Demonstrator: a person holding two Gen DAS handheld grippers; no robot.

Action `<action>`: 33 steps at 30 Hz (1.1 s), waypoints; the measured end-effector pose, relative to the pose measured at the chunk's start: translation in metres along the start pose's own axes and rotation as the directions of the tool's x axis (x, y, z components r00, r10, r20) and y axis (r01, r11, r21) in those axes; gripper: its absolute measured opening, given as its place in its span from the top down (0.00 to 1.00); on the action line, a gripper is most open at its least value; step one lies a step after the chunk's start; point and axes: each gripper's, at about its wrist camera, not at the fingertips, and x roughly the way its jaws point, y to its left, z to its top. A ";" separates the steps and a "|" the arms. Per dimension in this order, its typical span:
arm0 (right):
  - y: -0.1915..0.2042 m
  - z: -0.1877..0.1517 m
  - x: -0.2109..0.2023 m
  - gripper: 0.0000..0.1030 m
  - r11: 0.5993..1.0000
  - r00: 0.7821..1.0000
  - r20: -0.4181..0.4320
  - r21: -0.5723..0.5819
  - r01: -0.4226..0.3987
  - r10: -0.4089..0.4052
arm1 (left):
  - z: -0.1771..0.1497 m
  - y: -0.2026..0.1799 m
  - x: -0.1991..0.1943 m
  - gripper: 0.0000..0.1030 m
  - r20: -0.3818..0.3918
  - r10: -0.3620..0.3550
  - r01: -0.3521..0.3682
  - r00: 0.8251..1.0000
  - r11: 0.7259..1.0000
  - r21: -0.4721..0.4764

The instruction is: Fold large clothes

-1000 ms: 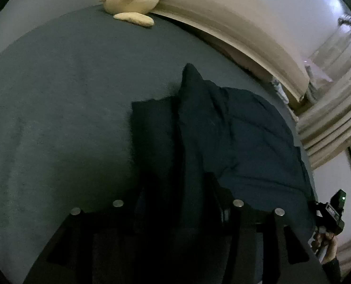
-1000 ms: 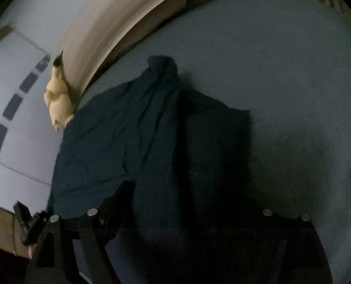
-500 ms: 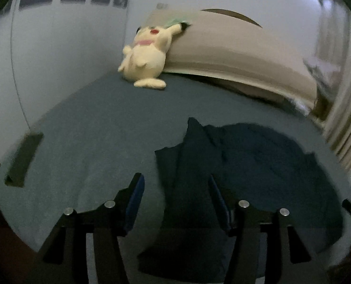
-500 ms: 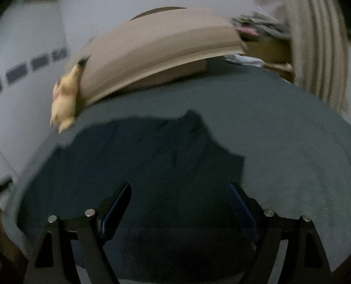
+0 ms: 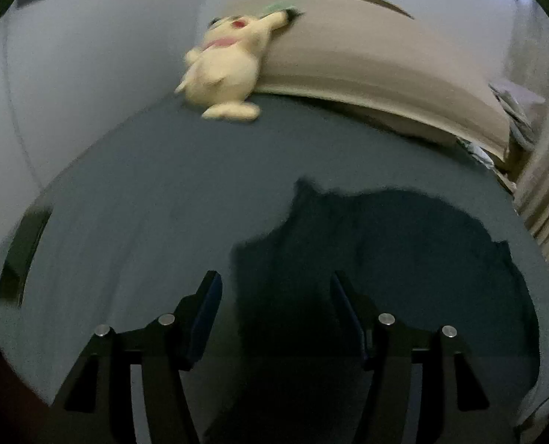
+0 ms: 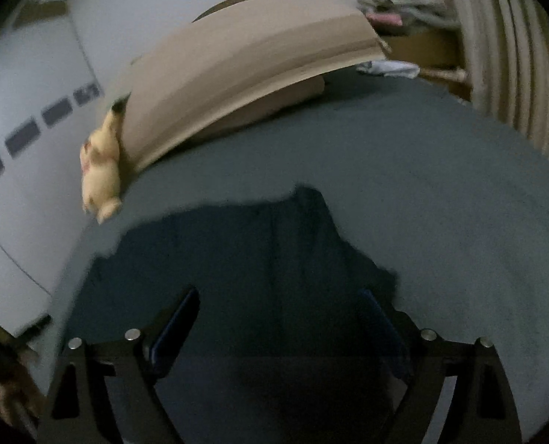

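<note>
A dark navy garment [image 5: 378,259] lies spread and partly folded on the grey-blue bed [image 5: 144,199]. It also shows in the right wrist view [image 6: 244,259], with one corner pointing toward the headboard. My left gripper [image 5: 276,288] is open and empty, held above the garment's near left part. My right gripper [image 6: 278,303] is open and empty, held above the garment's near edge. Neither gripper touches the cloth.
A yellow plush toy [image 5: 226,70] leans on the beige headboard [image 5: 367,55] at the far end; it also shows in the right wrist view [image 6: 102,170]. Walls flank the bed's left side. Curtains [image 6: 504,44] and clutter stand at the right. A dark flat object [image 5: 22,255] lies at the bed's left edge.
Both grippers have let go of the garment, opened and lifted back from it. The garment now lies flat on the bed. Both views tilted up toward the headboard.
</note>
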 end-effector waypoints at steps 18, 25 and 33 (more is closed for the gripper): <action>0.104 0.048 0.192 0.06 0.936 0.949 -0.206 -0.307 0.170 -0.240 | 0.037 -0.135 0.150 0.35 -0.138 0.285 -0.220 0.949 0.907 0.359; 0.044 0.031 0.090 0.05 0.977 0.975 -0.123 -0.129 0.169 -0.185 | 0.023 -0.081 0.081 0.36 -0.135 0.183 -0.144 0.974 0.956 0.255; 0.031 -0.075 0.004 0.05 0.971 0.982 0.021 -0.148 0.186 -0.185 | -0.050 -0.041 0.007 0.36 -0.122 0.161 -0.140 0.979 0.977 0.164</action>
